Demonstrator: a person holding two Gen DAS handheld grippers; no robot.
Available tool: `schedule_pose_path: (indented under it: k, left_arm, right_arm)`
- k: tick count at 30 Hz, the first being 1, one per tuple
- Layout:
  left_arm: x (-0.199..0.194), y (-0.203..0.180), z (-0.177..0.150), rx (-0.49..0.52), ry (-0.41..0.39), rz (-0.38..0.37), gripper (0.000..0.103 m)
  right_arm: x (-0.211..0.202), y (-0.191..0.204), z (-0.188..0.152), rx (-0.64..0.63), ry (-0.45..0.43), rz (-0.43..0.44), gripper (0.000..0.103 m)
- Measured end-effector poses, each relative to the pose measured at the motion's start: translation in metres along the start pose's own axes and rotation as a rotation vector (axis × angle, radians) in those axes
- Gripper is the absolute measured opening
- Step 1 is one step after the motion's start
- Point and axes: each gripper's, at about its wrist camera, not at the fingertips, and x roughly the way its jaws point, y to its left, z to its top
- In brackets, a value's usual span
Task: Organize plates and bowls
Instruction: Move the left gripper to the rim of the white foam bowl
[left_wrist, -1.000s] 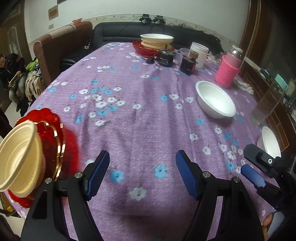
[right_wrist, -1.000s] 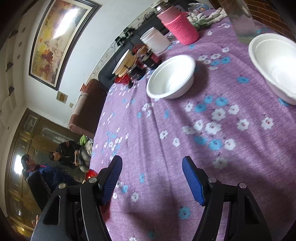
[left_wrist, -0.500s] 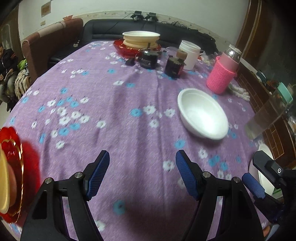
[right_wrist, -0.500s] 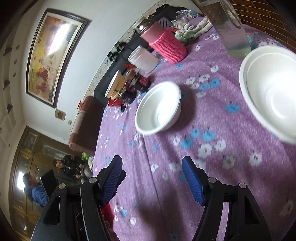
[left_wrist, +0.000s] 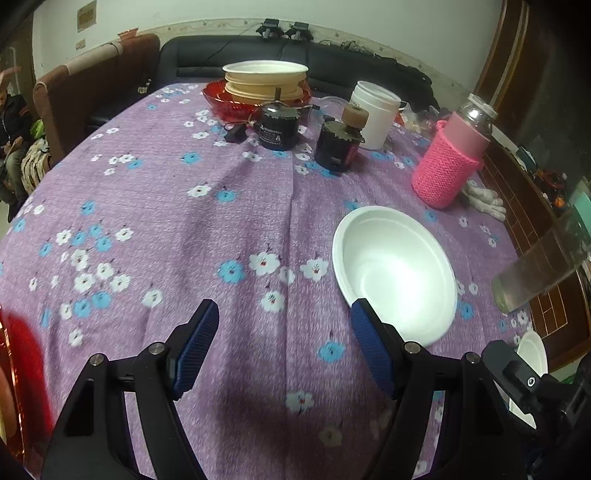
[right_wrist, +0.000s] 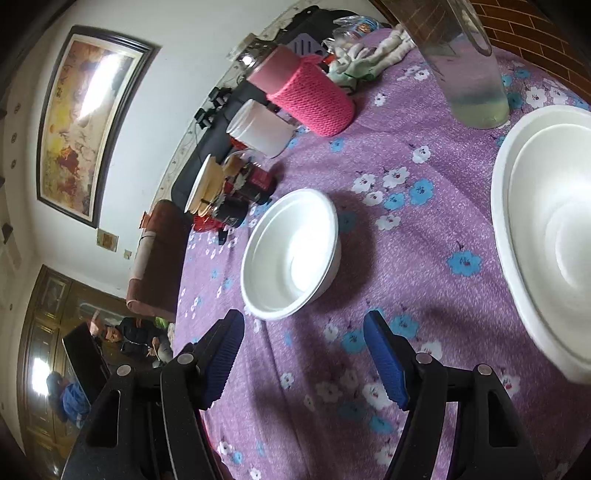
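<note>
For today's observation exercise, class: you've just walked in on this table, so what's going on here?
A person holds a gripper in each hand above a purple flowered tablecloth, tidying dishes. Both the left gripper and the right gripper are open and empty. A white foam bowl sits just ahead of them, and a second white bowl lies at the right. Cream bowls on a red plate are stacked at the far side.

black canister (left_wrist: 277, 127) bears white label print, probably too blurred; nothing legible.

White foam bowl (left_wrist: 397, 271) upright, empty, on purple floral cloth; larger white bowl (right_wrist: 546, 229) nearby; cream bowls stacked on red plate (left_wrist: 258, 98) far side.
</note>
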Motion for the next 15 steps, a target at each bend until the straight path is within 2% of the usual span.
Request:
schedule_pose_path:
  k: [8, 15]
  left_arm:
    - [0.021, -0.011, 0.014, 0.004, 0.012, 0.004, 0.073]
    - [0.033, -0.017, 0.016, 0.013, 0.009, 0.018, 0.073]
  right_arm:
    - [0.019, -0.006, 0.023, 0.025, 0.0, -0.029, 0.067]
    - [0.036, -0.007, 0.036, 0.033, 0.012, -0.034, 0.056]
